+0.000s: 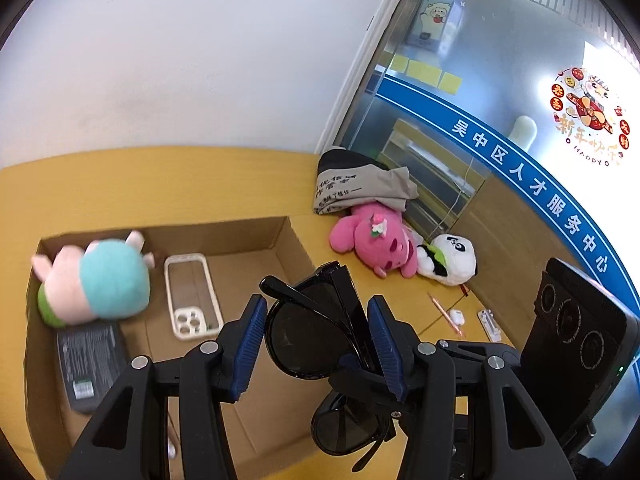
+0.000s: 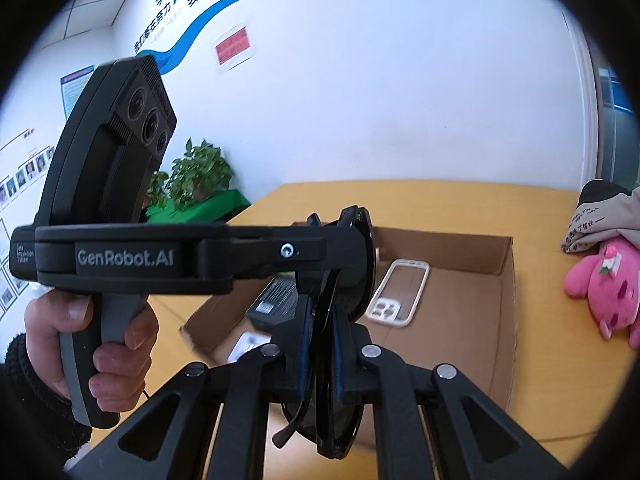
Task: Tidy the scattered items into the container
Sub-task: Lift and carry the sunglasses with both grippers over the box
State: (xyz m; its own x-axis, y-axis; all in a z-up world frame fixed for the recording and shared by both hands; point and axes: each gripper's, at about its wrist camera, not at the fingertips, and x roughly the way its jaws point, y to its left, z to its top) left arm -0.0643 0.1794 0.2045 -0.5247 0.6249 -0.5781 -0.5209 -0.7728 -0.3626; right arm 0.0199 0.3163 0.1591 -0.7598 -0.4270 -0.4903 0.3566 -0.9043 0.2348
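Sunglasses (image 1: 316,332), folded, are pinched by the right tool (image 2: 322,344) above the cardboard box (image 1: 280,236), while the left tool (image 1: 316,344) stands spread around them. Inside already: a plush, a phone case, a dark packet. Pink plush (image 1: 372,240), panda and small bits remain on the surface.

The left wrist camera sits just behind the left gripper (image 1: 316,344), looking forward and down over the cardboard box (image 1: 288,240) on the table (image 1: 160,184), toward a white wall and a glass partition at right; the right wrist camera rides behind the right gripper (image 2: 322,344), tilted more level, facing the same box (image 2: 500,280) from its other side; both views share the sunglasses (image 1: 312,332) close up, the phone case (image 2: 396,296) and the pink plush (image 2: 604,292).
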